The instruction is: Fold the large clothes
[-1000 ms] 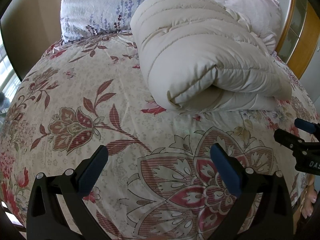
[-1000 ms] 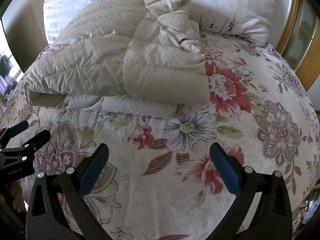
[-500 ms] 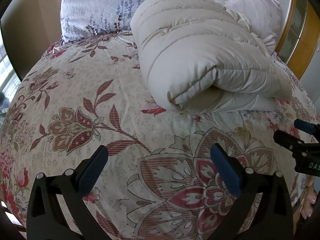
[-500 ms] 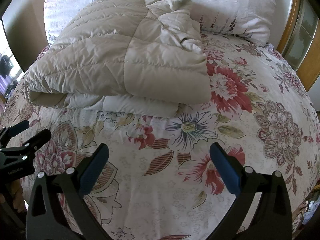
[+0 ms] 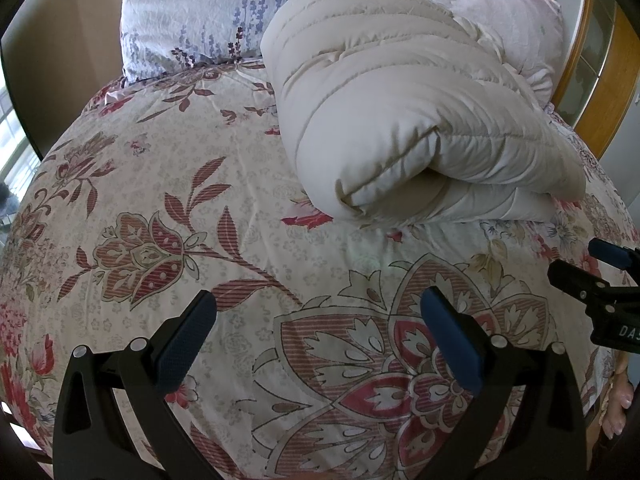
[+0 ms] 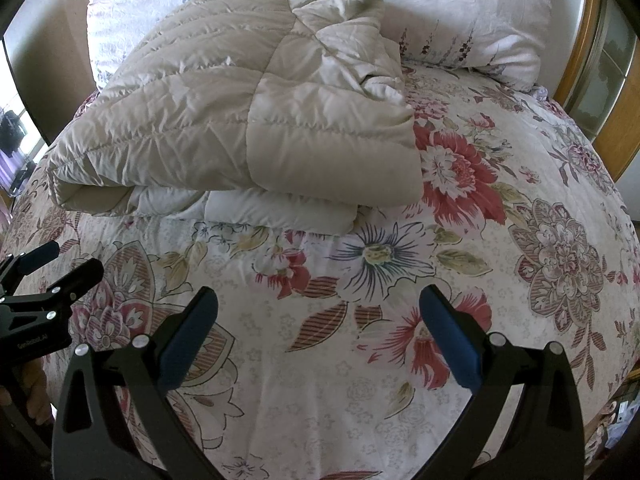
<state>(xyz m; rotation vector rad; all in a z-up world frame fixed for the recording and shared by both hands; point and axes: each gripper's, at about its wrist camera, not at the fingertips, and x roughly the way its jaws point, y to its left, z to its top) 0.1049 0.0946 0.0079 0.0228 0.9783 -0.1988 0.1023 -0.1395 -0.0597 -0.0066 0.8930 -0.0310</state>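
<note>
Lying folded on the floral bedspread (image 5: 168, 200): one cream quilted down coat (image 5: 400, 120), bulky, several layers stacked. Sits at the far half of the bed, back end touching the pillows (image 5: 188, 12) at the headboard side.

Orientation: in the right wrist view the bundle (image 6: 240, 120) has its long axis running across the bed, left-right in frame. Rolled/folded end points left, showing the tucked inner layers as an open curl. Top flap ends at a straight hem on the right, near a big red flower print. A paler inner layer pokes out from under the near edge. Crumpled section at the top back, next to the pillow (image 6: 480, 20).

In the left wrist view the same curl end faces the camera, low centre-right, with the body of the bundle running away up toward the pillows.

Left gripper (image 5: 318, 340): tongs apart, wide, nothing between them, hovering over the bedspread, well short of the coat. Right gripper (image 6: 318, 340): same, tongs apart, nothing held, over the bedspread (image 6: 440, 280) near the coat's front edge but not touching.

Each gripper shows at the edge of the other's view: right one (image 5: 580, 264) at far right, left one (image 6: 60, 264) at far left.

Wood-framed cabinet (image 6: 616, 80) with glass panels at the right edge; contents cannot be told.
</note>
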